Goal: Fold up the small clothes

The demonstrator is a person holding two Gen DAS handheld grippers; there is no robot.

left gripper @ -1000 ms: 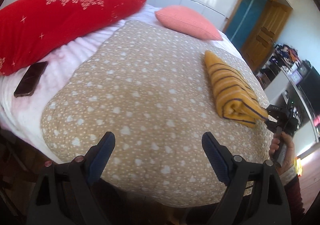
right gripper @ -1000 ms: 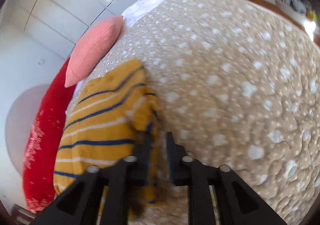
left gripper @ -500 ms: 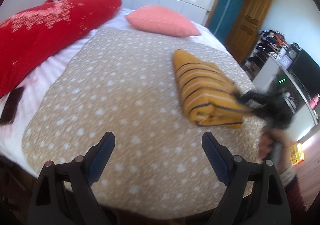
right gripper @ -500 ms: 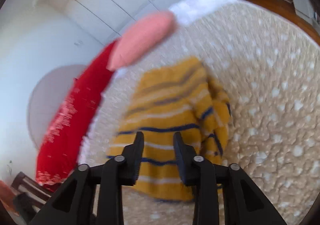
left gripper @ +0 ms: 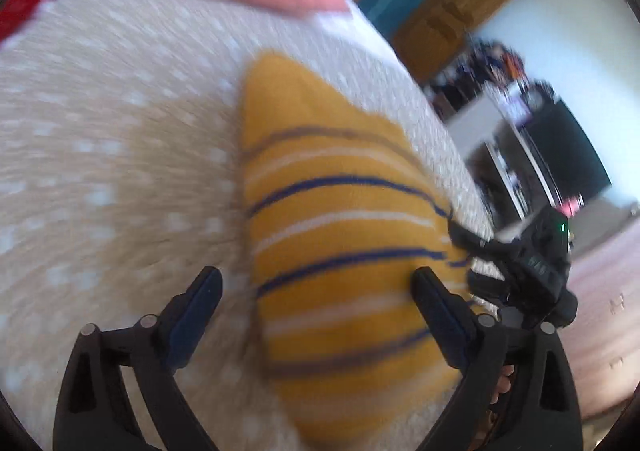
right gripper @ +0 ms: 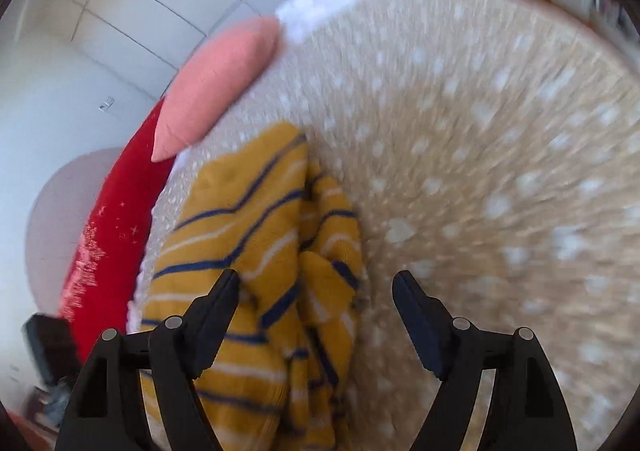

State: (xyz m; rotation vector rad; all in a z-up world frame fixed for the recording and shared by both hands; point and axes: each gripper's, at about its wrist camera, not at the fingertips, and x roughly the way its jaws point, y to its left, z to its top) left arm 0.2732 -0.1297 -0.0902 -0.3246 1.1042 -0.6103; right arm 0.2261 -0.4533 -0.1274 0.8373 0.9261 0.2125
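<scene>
We count one folded striped garment (left gripper: 340,251) on one spotted bedspread (left gripper: 100,171), one pink pillow (right gripper: 216,79), one red pillow (right gripper: 116,227), one wooden door (left gripper: 452,7), and two grippers: left gripper (left gripper: 316,287), right gripper (right gripper: 316,287).

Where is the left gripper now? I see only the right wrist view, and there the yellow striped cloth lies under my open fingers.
Observer: The left gripper is open and straddles the near end of the yellow striped garment.
Operator: Does the cloth look folded from that side?
Observer: Yes. The left wrist view is blurred, but it shows a compact bundle with a smooth top face.
Operator: Can that view see my gripper?
Observer: Yes, the right gripper is at the garment's right edge, close beside the left one.
</scene>
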